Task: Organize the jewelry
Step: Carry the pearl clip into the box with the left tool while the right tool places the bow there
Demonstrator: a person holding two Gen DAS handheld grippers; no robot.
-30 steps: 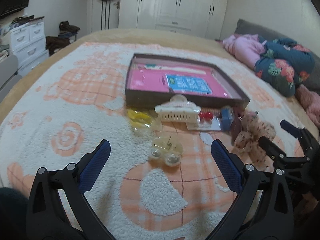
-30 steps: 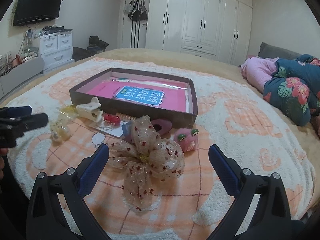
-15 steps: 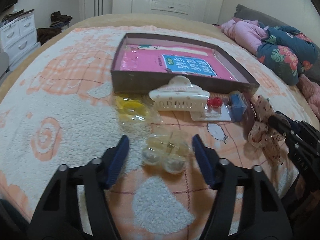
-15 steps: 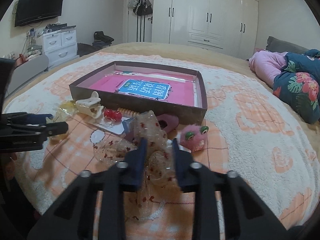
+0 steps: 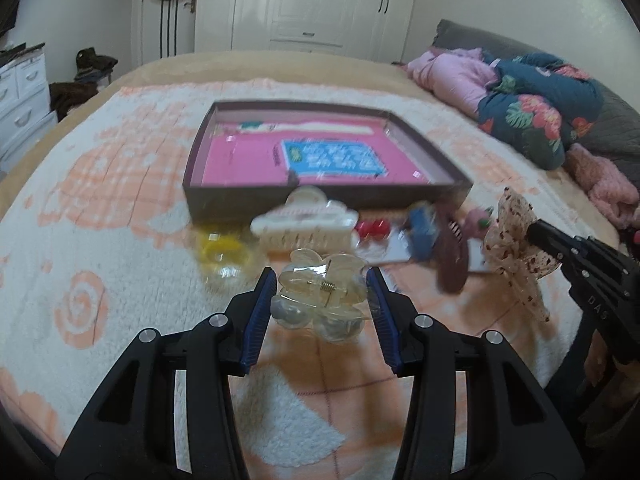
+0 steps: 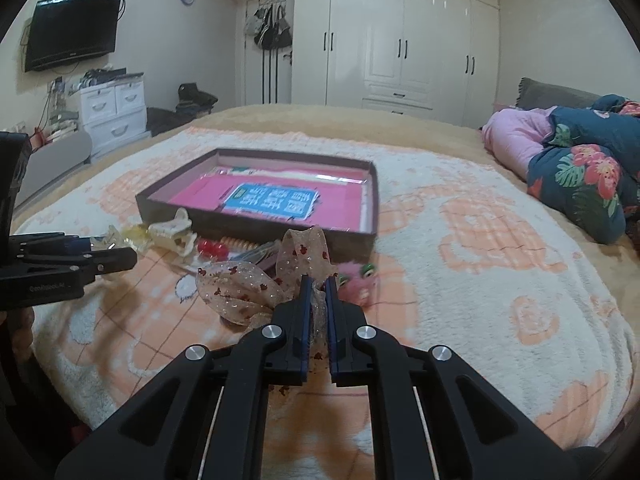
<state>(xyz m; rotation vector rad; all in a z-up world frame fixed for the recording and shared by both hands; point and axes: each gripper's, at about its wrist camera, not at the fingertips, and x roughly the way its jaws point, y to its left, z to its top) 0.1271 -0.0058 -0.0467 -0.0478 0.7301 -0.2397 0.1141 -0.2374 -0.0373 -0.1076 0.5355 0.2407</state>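
My left gripper [image 5: 322, 280] is shut on a clear yellowish claw hair clip [image 5: 320, 292] and holds it just above the blanket. My right gripper [image 6: 318, 284] is shut on a sheer beige bow with red dots [image 6: 256, 284]; the bow also shows lifted in the left wrist view [image 5: 516, 236]. A shallow brown box with a pink lining [image 5: 320, 152] lies open behind the pile; it also shows in the right wrist view [image 6: 264, 196]. A white claw clip [image 5: 304, 226], a yellow clip [image 5: 224, 248] and red beads [image 5: 372, 228] lie in front of it.
A blue clip [image 5: 424, 228], a dark maroon clip [image 5: 450, 256] and a pink fuzzy clip with green eyes [image 6: 358, 276] lie on the orange and white blanket [image 5: 100, 240]. Folded bedding [image 6: 568, 160] is piled at the right. White drawers [image 6: 112, 112] stand left of the bed.
Both grippers closed from wide open. The left one took the clear claw clip and raised it. The right one clamped the bow and lifted it off the blanket.
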